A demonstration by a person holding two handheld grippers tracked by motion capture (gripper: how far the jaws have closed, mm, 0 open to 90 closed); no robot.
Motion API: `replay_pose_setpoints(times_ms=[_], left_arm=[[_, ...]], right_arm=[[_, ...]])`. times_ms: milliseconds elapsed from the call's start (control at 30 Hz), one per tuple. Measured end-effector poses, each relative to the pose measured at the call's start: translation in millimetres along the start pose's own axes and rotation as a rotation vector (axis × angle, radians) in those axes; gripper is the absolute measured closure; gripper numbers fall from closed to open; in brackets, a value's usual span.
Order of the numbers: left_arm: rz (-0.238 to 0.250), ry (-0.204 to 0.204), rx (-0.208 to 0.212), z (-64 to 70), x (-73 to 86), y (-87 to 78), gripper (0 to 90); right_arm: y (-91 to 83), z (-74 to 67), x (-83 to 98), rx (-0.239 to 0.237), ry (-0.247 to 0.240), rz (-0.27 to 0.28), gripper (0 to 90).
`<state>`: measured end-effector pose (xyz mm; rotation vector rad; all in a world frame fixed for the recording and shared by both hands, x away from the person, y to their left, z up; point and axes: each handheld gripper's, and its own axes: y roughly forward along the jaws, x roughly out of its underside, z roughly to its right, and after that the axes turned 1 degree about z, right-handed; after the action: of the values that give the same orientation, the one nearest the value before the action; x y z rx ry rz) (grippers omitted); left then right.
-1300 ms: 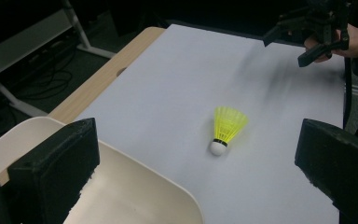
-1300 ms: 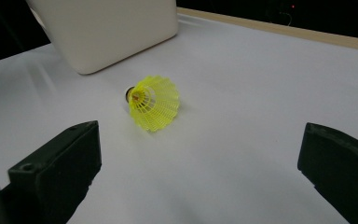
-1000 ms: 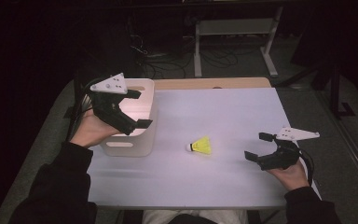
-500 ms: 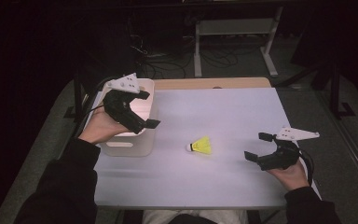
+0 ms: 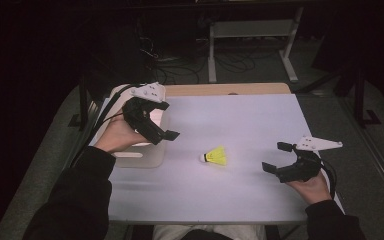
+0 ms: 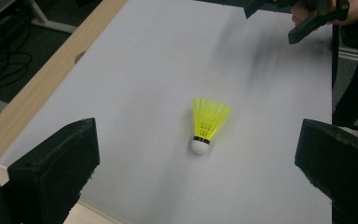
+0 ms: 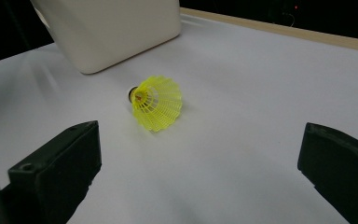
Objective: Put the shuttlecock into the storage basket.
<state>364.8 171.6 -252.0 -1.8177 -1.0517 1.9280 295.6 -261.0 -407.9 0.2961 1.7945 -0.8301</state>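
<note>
Yellow shuttlecock (image 5: pixel 215 157): lies on its side mid-table, cork toward 9 o'clock, skirt toward 3. We hold the left gripper (image 5: pixel 166 120) nearer, over the bin (image 5: pixel 150 159), empty jaws spread; right gripper (image 5: pixel 275 157) likewise gaping, at 3 o'clock.

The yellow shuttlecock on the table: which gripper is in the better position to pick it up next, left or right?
Probably the left gripper. It hangs open above the white bin, close beside the shuttlecock, which lies between its jaws in its own view. The right gripper, also open, sits farther away.
</note>
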Motion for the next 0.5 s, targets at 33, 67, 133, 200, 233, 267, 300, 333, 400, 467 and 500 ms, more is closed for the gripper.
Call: replay_pose_setpoints(times_ms=[33, 67, 133, 200, 233, 267, 300, 333, 400, 467, 500], left_arm=[[-0.004, 0.003, 0.003, -0.3, 0.0, 1.9, 0.0], [-0.007, 0.004, 0.006, -0.4, -0.1, 3.6, 0.0], [-0.020, 0.004, 0.012, -1.0, -0.1, 7.4, 0.0], [-0.027, 0.001, 0.020, -1.5, -0.2, 11.8, 0.0], [-0.035, 0.003, 0.024, -1.9, -0.3, 14.0, 0.0], [-0.041, 0.002, 0.028, -2.1, -0.2, 16.3, 0.0], [-0.051, 0.005, 0.030, -2.6, 0.0, 18.3, 0.0], [-0.060, 0.008, 0.033, -3.1, 0.2, 20.3, 0.0], [-0.068, 0.008, 0.033, -3.8, 0.5, 23.6, 0.0], [-0.064, 0.004, 0.036, -4.0, 0.0, 26.1, 0.0], [-0.062, 0.004, 0.038, -4.1, -0.4, 27.3, 0.0]], right_arm=[[0.0, 0.0, 0.0, 0.000, 0.000, 0.000, 0.0], [0.0, 0.0, 0.0, -0.001, 0.001, 0.000, 0.0], [0.1, -0.1, 0.0, -0.001, 0.000, 0.000, 0.0], [0.1, -0.1, -0.1, -0.002, -0.002, 0.000, 0.0], [0.0, -0.2, -0.1, -0.002, -0.001, 0.000, 0.0], [0.0, -0.2, -0.1, -0.002, -0.002, 0.001, 0.0], [0.0, -0.4, -0.1, -0.003, -0.001, 0.002, 0.0], [-0.1, -0.6, -0.1, -0.003, -0.001, 0.002, 0.0], [-0.3, -0.9, -0.3, -0.003, -0.002, 0.003, 0.0], [-0.3, -1.1, -0.3, -0.004, -0.002, 0.003, 0.0], [-0.2, -1.2, -0.3, -0.005, -0.003, 0.002, 0.0]])
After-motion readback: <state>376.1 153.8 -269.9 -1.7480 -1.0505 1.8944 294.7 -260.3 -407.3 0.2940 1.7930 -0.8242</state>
